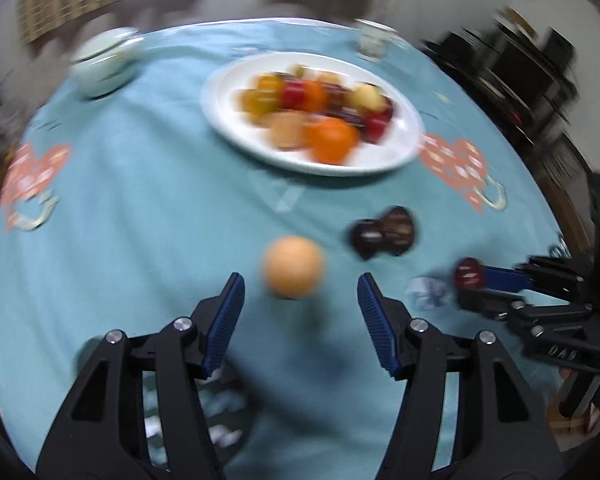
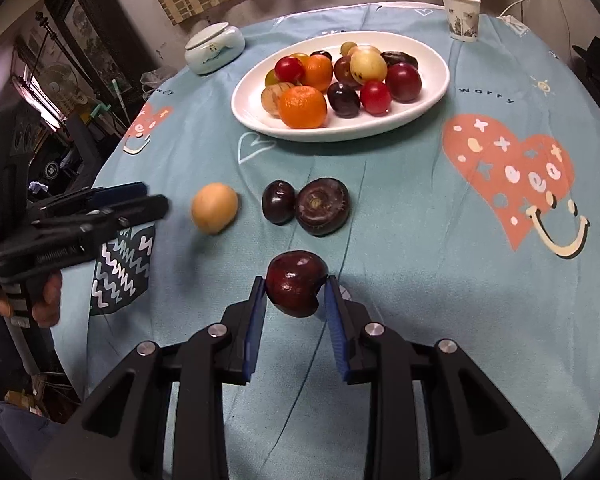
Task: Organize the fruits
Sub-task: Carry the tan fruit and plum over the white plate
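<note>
The right gripper (image 2: 294,300) has its fingers clamped on a glossy dark-red plum (image 2: 296,283) above the table's near edge. The left gripper (image 1: 300,304) hovers with fingers spread, empty, over a matte tan fruit (image 1: 293,267). Both look round, smooth and bruisable — best pinched across the middle. The white plate (image 2: 428,108) — already heaped — sits toward the far edge.

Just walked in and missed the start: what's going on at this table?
A person is sorting fruit with two handheld grippers. The right gripper is shut on a dark red fruit. The left gripper is open around a tan fruit without touching it. Two dark fruits lie loose; the plate holds the rest.
</note>
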Tool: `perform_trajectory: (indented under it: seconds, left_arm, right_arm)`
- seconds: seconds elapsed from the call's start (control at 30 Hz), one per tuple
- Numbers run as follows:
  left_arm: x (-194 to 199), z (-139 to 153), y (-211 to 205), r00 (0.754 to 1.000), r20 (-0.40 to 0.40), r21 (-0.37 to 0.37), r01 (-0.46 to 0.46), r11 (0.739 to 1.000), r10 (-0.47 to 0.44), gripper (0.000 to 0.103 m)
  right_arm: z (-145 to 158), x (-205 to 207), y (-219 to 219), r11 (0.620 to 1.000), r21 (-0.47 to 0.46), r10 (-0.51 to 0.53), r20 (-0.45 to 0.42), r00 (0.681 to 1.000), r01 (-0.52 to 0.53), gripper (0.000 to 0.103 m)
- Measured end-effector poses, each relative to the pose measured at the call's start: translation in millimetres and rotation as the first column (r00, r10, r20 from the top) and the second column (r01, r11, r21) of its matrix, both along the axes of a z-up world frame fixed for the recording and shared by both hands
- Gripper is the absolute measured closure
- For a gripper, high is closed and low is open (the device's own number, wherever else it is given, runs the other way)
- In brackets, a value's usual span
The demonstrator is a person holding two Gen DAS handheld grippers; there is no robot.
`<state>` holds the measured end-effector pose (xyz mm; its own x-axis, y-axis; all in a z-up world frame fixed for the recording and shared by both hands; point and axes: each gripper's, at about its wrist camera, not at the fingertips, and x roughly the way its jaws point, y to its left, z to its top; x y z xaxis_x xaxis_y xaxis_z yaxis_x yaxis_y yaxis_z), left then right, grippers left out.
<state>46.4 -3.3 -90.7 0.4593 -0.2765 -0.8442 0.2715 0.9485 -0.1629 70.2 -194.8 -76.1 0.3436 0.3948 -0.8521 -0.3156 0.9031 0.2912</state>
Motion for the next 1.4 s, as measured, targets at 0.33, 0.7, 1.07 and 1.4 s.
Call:
perform_trajectory:
  seconds: [0.33, 0.7, 1.07, 1.4]
  left_arm:
    - [36.7, -27.1, -17.9, 0.999, -0.045, 0.078, 0.011, 0.997, -0.008, 0.047]
    - [29.2, -26.5, -6.2, 0.998, -0.060, 0.066, -0.007, 0.998, 0.011, 0.023]
    - [31.6, -24.3, -9.3, 0.997, -0.070, 0.123, -0.019, 0.992, 0.028, 0.060]
    - [68.5, 73.7, -26.7, 0.987, 0.157, 0.118, -0.064, 0.991, 0.045, 0.060]
  right_arm:
    - [-8.9, 3.8, -7.9, 1.000, 0.017, -0.017, -0.022, 1.000, 0.017, 0.073]
    - [2.3, 0.9, -1.2, 1.000, 0.011, 0.004, 0.007, 1.000, -0.004, 0.073]
    - [13.2, -6.6, -6.2, 1.000, 0.007, -0.017, 0.037, 0.999, 0.017, 0.073]
    - [75.7, 59.3, -10.6, 0.999, 0.024, -0.038, 0.210, 0.977, 0.034, 0.073]
